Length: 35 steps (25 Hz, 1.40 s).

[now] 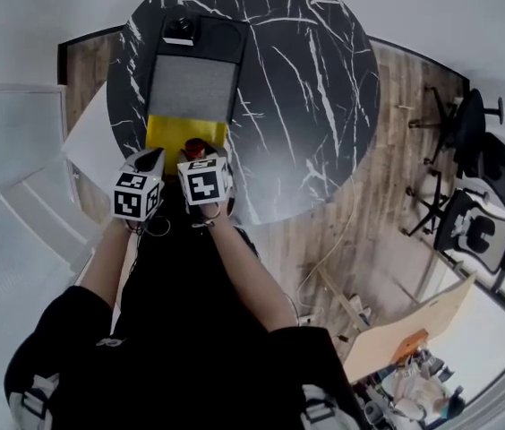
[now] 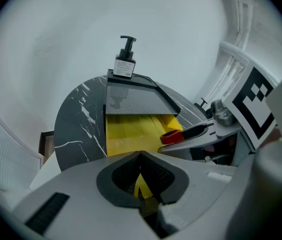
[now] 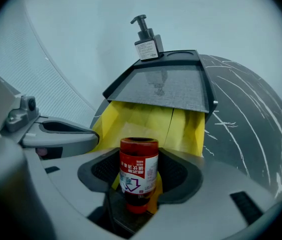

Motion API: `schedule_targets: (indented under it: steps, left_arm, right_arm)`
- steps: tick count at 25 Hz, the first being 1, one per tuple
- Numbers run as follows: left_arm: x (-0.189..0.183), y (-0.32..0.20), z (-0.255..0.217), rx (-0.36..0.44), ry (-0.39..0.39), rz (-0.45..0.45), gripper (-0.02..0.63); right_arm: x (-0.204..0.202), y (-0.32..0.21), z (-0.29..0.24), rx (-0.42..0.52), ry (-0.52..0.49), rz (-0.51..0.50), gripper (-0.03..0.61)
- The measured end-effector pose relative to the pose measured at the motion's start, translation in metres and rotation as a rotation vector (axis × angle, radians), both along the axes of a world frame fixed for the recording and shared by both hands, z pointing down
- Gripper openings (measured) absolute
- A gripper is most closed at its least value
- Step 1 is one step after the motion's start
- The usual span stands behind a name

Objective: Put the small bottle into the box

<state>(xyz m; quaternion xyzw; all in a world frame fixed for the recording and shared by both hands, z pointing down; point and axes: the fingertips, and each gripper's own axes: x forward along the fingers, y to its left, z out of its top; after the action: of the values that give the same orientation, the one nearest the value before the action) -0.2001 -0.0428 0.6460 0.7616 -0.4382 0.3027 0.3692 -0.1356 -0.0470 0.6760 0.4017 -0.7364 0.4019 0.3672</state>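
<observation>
The small red bottle (image 3: 138, 176) with a red-and-white label stands upright between the jaws of my right gripper (image 3: 140, 156), which is shut on it. In the head view the bottle (image 1: 196, 147) sits at the near edge of the open yellow box (image 1: 167, 133). The box's yellow inside (image 3: 146, 119) lies just beyond the bottle. My left gripper (image 2: 141, 155) is shut, tips touching, with a strip of yellow showing in the gap behind them. It hovers at the box's near left edge (image 2: 126, 134). From there the bottle's red end (image 2: 171, 136) shows to the right.
A black tray with a grey flat top (image 1: 192, 88) lies over the far part of the box. A black pump bottle (image 1: 180, 30) stands on its far end. All rests on a round black marble table (image 1: 306, 106). Office chairs (image 1: 485, 159) stand at the right.
</observation>
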Motion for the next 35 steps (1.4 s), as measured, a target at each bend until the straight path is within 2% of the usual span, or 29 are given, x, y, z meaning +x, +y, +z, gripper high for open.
schedule_targets:
  steps: [3, 7, 14, 19, 23, 28, 35]
  left_arm:
    - [0.004, 0.007, -0.004, 0.008, -0.006, -0.01, 0.0]
    - [0.009, 0.019, -0.01, 0.018, -0.019, -0.022, 0.0]
    - [0.022, 0.027, -0.031, 0.068, -0.026, -0.07, 0.0]
    - [0.039, 0.043, -0.049, 0.11, -0.035, -0.08, 0.0]
    - [0.051, 0.057, -0.07, 0.15, -0.043, -0.082, 0.0]
    - [0.064, 0.068, -0.1, 0.226, -0.054, -0.094, 0.0]
    - [0.084, 0.087, -0.135, 0.315, -0.067, -0.116, 0.0]
  right_arm:
    - [0.001, -0.002, -0.004, 0.011, -0.03, -0.004, 0.219]
    - [0.01, 0.003, -0.013, 0.03, -0.067, -0.002, 0.252]
    - [0.034, 0.008, -0.045, 0.154, -0.126, 0.02, 0.242]
    - [0.045, 0.023, -0.073, 0.212, -0.169, 0.008, 0.204]
    - [0.062, 0.033, -0.091, 0.274, -0.168, 0.019, 0.149]
    - [0.083, 0.047, -0.124, 0.378, -0.184, 0.054, 0.017]
    - [0.102, 0.066, -0.158, 0.47, -0.248, 0.06, -0.003]
